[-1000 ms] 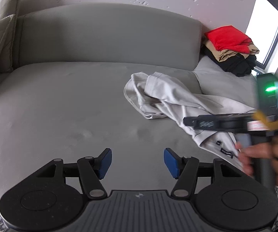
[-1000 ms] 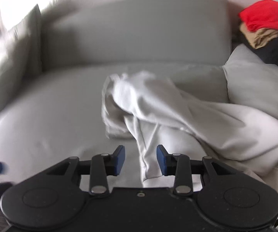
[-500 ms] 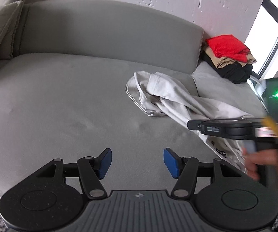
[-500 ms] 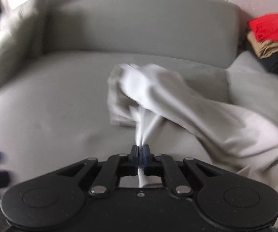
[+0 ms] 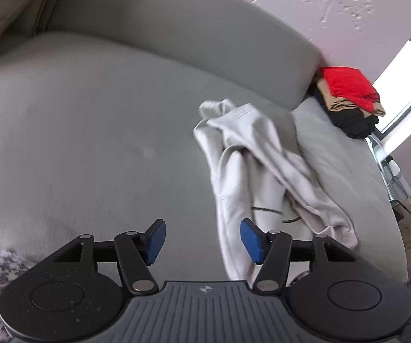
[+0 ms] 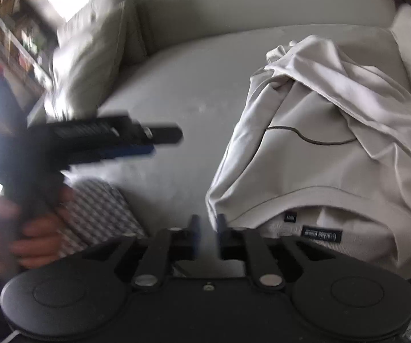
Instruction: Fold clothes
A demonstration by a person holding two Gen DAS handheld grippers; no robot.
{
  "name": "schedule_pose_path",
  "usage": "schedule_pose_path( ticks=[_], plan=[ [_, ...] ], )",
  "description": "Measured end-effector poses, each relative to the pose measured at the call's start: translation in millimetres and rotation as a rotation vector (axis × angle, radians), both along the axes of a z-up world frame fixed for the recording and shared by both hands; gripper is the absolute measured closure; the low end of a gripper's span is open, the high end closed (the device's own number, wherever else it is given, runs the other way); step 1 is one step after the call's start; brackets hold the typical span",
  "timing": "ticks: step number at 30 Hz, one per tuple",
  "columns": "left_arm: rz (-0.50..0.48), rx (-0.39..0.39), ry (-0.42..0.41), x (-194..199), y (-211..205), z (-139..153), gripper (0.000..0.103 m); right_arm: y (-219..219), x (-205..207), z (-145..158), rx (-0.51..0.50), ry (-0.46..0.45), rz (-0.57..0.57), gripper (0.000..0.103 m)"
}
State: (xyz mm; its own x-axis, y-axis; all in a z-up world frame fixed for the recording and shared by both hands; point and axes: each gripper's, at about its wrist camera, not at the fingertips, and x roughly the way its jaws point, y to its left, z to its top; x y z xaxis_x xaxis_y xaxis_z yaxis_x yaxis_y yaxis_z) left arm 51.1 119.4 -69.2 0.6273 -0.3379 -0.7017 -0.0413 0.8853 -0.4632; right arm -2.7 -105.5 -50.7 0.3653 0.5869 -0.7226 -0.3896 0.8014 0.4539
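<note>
A light beige garment (image 5: 248, 157) lies crumpled on the grey sofa seat (image 5: 91, 143), right of centre. In the right wrist view the garment (image 6: 319, 143) fills the right half, its collar with dark labels (image 6: 321, 233) nearest the camera. My right gripper (image 6: 208, 228) has its jaws a narrow gap apart, the garment's lower left edge just beside the right finger and nothing clearly between them. My left gripper (image 5: 204, 241) is open over the seat, the cloth's left edge passing by its right pad (image 5: 252, 243). A hand holds the blurred left gripper (image 6: 148, 143) left of the garment.
A stack of folded clothes (image 5: 348, 97), red on tan on black, sits at the sofa's far right by a window. Pale cushions (image 6: 91, 51) lean at the left end. The backrest (image 5: 176, 28) runs behind. Black-and-white patterned fabric (image 6: 96, 208) lies at the near edge.
My right gripper, shut on a cloth fold half a second ago, now shows a gap. The garment has been dragged nearer, collar foremost. The left gripper swung toward the garment; both views blur.
</note>
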Motion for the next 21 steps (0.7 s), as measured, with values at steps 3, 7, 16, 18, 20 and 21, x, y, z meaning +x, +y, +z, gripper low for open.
schedule_pose_path(
  ticks=[3, 7, 16, 18, 20, 21],
  plan=[
    [0.001, -0.061, 0.044, 11.2, 7.4, -13.8, 0.054, -27.0, 0.2, 10.2, 0.080, -0.029, -0.103, 0.059],
    [-0.041, -0.210, 0.128, 42.9, 9.2, -38.8, 0.059, -62.9, 13.3, 15.7, 0.153, -0.049, -0.247, 0.058],
    [-0.069, -0.457, 0.230, 81.1, 14.7, -78.8, 0.052, -106.4, 30.0, -0.2, 0.255, -0.019, -0.400, 0.053],
    [-0.088, -0.486, 0.238, 86.3, 15.2, -82.2, 0.050, -109.8, 31.2, -2.1, 0.262, -0.016, -0.409, 0.053],
    [-0.107, -0.515, 0.247, 91.5, 15.7, -85.7, 0.049, -112.8, 31.1, -2.7, 0.268, -0.018, -0.421, 0.053],
    [-0.117, -0.530, 0.252, 94.0, 15.9, -87.4, 0.049, -114.8, 30.1, -2.3, 0.274, -0.021, -0.428, 0.053]
  ],
)
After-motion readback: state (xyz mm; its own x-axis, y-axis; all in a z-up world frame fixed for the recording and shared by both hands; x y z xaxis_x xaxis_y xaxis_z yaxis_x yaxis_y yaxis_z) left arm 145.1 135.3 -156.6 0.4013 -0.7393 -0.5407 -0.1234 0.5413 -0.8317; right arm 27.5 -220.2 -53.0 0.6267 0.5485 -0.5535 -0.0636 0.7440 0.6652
